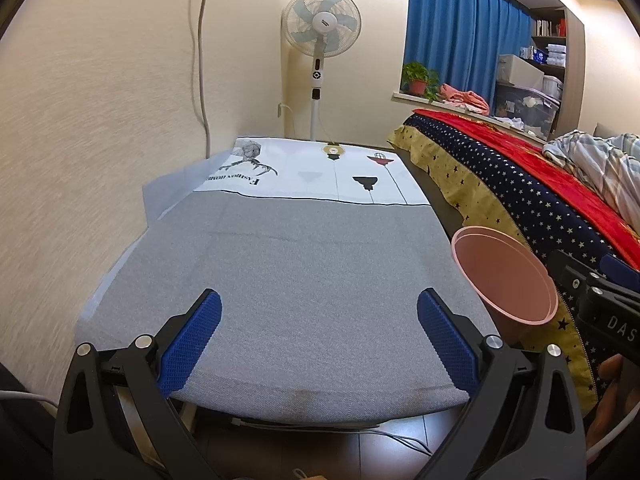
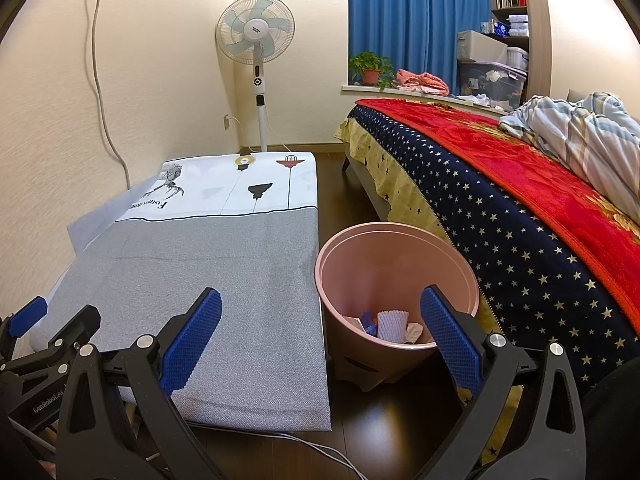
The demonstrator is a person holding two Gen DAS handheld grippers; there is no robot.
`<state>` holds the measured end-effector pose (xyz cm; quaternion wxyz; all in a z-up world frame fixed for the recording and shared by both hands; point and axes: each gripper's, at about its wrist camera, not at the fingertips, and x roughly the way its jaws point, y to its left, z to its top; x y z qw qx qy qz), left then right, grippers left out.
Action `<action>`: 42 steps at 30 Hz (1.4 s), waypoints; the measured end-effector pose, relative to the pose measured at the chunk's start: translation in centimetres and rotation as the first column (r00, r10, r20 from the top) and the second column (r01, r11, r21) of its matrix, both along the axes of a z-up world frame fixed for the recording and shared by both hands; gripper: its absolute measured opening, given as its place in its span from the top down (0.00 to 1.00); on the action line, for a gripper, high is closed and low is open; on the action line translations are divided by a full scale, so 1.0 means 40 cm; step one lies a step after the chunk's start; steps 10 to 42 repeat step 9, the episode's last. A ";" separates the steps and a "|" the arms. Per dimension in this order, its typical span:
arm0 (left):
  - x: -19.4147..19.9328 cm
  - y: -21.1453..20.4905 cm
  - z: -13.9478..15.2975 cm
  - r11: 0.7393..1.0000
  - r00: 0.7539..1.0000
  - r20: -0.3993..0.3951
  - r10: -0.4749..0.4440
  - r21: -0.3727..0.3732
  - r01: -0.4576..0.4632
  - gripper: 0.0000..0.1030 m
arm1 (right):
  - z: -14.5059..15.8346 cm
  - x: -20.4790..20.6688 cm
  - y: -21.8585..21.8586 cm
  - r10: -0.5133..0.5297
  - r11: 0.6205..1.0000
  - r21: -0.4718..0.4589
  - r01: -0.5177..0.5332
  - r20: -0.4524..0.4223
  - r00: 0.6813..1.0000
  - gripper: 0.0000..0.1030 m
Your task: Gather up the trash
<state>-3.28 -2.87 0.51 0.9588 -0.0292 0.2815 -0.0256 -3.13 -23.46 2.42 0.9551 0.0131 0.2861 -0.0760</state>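
A pink bin point(image 2: 360, 344) stands on the dark floor between the low table and the bed. It holds trash: a white foam net sleeve point(image 2: 393, 323), a blue scrap point(image 2: 366, 317) and crumpled paper point(image 2: 414, 330). The bin also shows in the left wrist view point(image 1: 505, 280) at the right. My right gripper point(image 2: 320, 340) is open and empty, near the bin's front rim. My left gripper point(image 1: 318, 340) is open and empty over the near end of the grey cloth-covered table point(image 1: 304, 264). The left gripper also shows at the right wrist view's left edge point(image 2: 28, 318).
A bed point(image 2: 520, 208) with a starred navy cover and red blanket runs along the right. A standing fan point(image 2: 256, 40) is by the far wall. White cables point(image 2: 320, 448) lie on the floor by the table. A wall point(image 1: 80, 140) borders the table's left.
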 end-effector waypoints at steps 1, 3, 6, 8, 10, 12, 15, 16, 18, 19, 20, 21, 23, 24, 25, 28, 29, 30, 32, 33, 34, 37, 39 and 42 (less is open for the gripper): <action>0.000 -0.002 -0.001 1.000 1.000 -0.002 0.001 0.000 -0.001 0.08 | 0.000 0.000 0.000 0.000 1.000 0.000 0.000 0.000 1.000 0.05; 0.002 -0.001 -0.002 1.000 1.000 -0.004 0.006 0.002 -0.006 0.08 | -0.001 -0.001 -0.002 0.000 1.000 0.000 0.000 -0.001 1.000 0.05; 0.003 0.000 -0.005 1.000 1.000 -0.011 0.013 -0.002 -0.013 0.08 | -0.001 -0.001 -0.002 0.000 1.000 0.001 0.000 -0.001 1.000 0.05; 0.006 0.000 -0.005 1.000 1.000 -0.013 0.014 -0.003 -0.014 0.08 | -0.001 -0.001 -0.002 -0.001 1.000 0.001 0.001 -0.001 1.000 0.05; 0.004 -0.001 -0.006 1.000 1.000 -0.014 0.014 -0.004 -0.014 0.08 | -0.001 -0.002 -0.002 -0.001 1.000 0.001 0.001 0.000 1.000 0.05; 0.004 -0.001 -0.006 1.000 1.000 -0.014 0.014 -0.004 -0.014 0.08 | -0.001 -0.002 -0.002 -0.001 1.000 0.001 0.001 0.000 1.000 0.05; 0.004 -0.001 -0.006 1.000 1.000 -0.014 0.014 -0.004 -0.014 0.08 | -0.001 -0.002 -0.002 -0.001 1.000 0.001 0.001 0.000 1.000 0.05; 0.004 -0.001 -0.006 1.000 1.000 -0.014 0.014 -0.004 -0.014 0.08 | -0.001 -0.002 -0.002 -0.001 1.000 0.001 0.001 0.000 1.000 0.05; 0.004 -0.001 -0.006 1.000 1.000 -0.014 0.014 -0.004 -0.014 0.08 | -0.001 -0.002 -0.002 -0.001 1.000 0.001 0.001 0.000 1.000 0.05; 0.004 -0.001 -0.006 1.000 1.000 -0.014 0.014 -0.004 -0.014 0.08 | -0.001 -0.002 -0.002 -0.001 1.000 0.001 0.001 0.000 1.000 0.05; 0.004 -0.001 -0.006 1.000 1.000 -0.014 0.014 -0.004 -0.014 0.08 | -0.001 -0.002 -0.002 -0.001 1.000 0.001 0.001 0.000 1.000 0.05; 0.004 -0.001 -0.006 1.000 1.000 -0.014 0.014 -0.004 -0.014 0.08 | -0.001 -0.002 -0.002 -0.001 1.000 0.001 0.001 0.000 1.000 0.05; 0.004 -0.001 -0.006 1.000 1.000 -0.014 0.014 -0.004 -0.014 0.08 | -0.001 -0.002 -0.002 -0.001 1.000 0.001 0.001 0.000 1.000 0.05; 0.004 -0.001 -0.006 1.000 1.000 -0.014 0.014 -0.004 -0.014 0.08 | -0.001 -0.002 -0.002 -0.001 1.000 0.001 0.001 0.000 1.000 0.05; 0.004 -0.001 -0.006 1.000 1.000 -0.014 0.014 -0.004 -0.014 0.08 | -0.001 -0.002 -0.002 -0.001 1.000 0.001 0.001 0.000 1.000 0.05; 0.004 -0.001 -0.006 1.000 1.000 -0.014 0.014 -0.004 -0.014 0.08 | -0.001 -0.002 -0.002 -0.001 1.000 0.001 0.001 0.000 1.000 0.05; 0.004 -0.001 -0.006 1.000 1.000 -0.014 0.014 -0.004 -0.014 0.08 | -0.001 -0.002 -0.002 -0.001 1.000 0.001 0.001 0.000 1.000 0.05; 0.004 -0.001 -0.006 1.000 1.000 -0.014 0.014 -0.004 -0.014 0.08 | -0.001 -0.002 -0.002 -0.001 1.000 0.001 0.001 0.000 1.000 0.05; 0.004 -0.001 -0.006 1.000 1.000 -0.014 0.014 -0.004 -0.014 0.08 | -0.001 -0.002 -0.002 -0.001 1.000 0.001 0.001 0.000 1.000 0.05; 0.004 -0.001 -0.006 1.000 1.000 -0.014 0.014 -0.004 -0.014 0.08 | -0.001 -0.002 -0.002 -0.001 1.000 0.001 0.001 0.000 1.000 0.05; 0.004 -0.001 -0.006 1.000 1.000 -0.014 0.014 -0.004 -0.014 0.08 | -0.001 -0.002 -0.002 -0.001 1.000 0.001 0.001 0.000 1.000 0.05; 0.004 -0.001 -0.006 1.000 1.000 -0.014 0.014 -0.004 -0.014 0.08 | -0.001 -0.002 -0.002 -0.001 1.000 0.001 0.001 0.000 1.000 0.05; 0.004 -0.001 -0.006 1.000 1.000 -0.014 0.014 -0.004 -0.014 0.08 | -0.001 -0.002 -0.002 -0.001 1.000 0.001 0.001 0.000 1.000 0.05; 0.004 -0.001 -0.006 1.000 1.000 -0.014 0.014 -0.004 -0.014 0.08 | -0.001 -0.002 -0.002 -0.001 1.000 0.001 0.001 0.000 1.000 0.05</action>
